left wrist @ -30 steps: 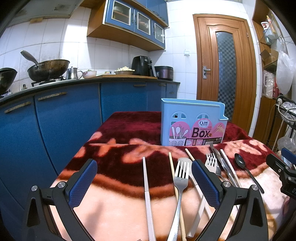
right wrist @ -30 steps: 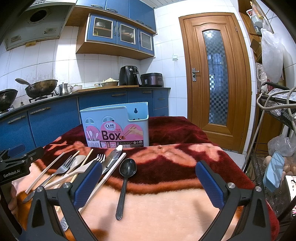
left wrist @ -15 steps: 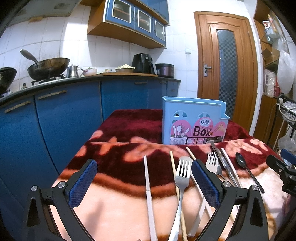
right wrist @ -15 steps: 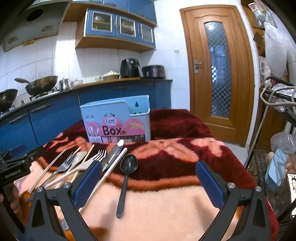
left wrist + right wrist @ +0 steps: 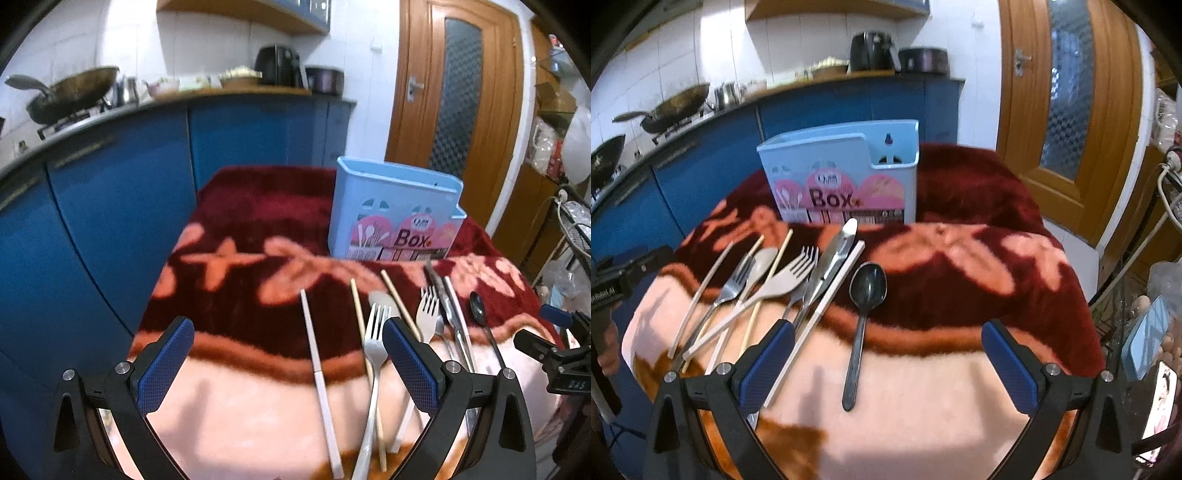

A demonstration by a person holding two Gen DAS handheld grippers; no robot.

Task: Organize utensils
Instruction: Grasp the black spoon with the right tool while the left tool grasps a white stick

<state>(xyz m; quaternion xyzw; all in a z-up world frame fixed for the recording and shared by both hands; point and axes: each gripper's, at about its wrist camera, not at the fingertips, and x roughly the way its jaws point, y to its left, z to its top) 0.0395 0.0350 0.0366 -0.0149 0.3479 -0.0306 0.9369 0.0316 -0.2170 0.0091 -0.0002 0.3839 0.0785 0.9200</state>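
hovering low over the near edge of the table, the left gripper [image 5: 288,362] has its blue-padded fingers [image 5: 164,365] spread wide with nothing between them, aimed along the cloth toward the cupboards. the right gripper [image 5: 888,365] hangs the same way over the other side, fingers wide apart and empty; its black body also shows at the right edge of the left wrist view.

the utensils lie loose in a fan on the blanket [image 5: 960,387], handles toward the grippers. a black spoon [image 5: 862,314] lies apart on the right. just left of it a white chopstick [image 5: 820,317] runs beside a metal knife [image 5: 834,258], then a beige fork [image 5: 783,284], a steel fork [image 5: 733,284], a beige spoon [image 5: 761,262] and wooden chopsticks [image 5: 772,269], several crossing one another. another white chopstick [image 5: 319,373] lies furthest left, between the left gripper's fingers in its own view.

a light blue utensil box [image 5: 842,177] stands upright behind the spread, near the knife tip, its label reading "box".

the blanket is plush, dark red and peach. behind are blue cabinets [image 5: 92,206], a wok [image 5: 70,92] on the stove, white tiles and a wooden door [image 5: 1067,92].
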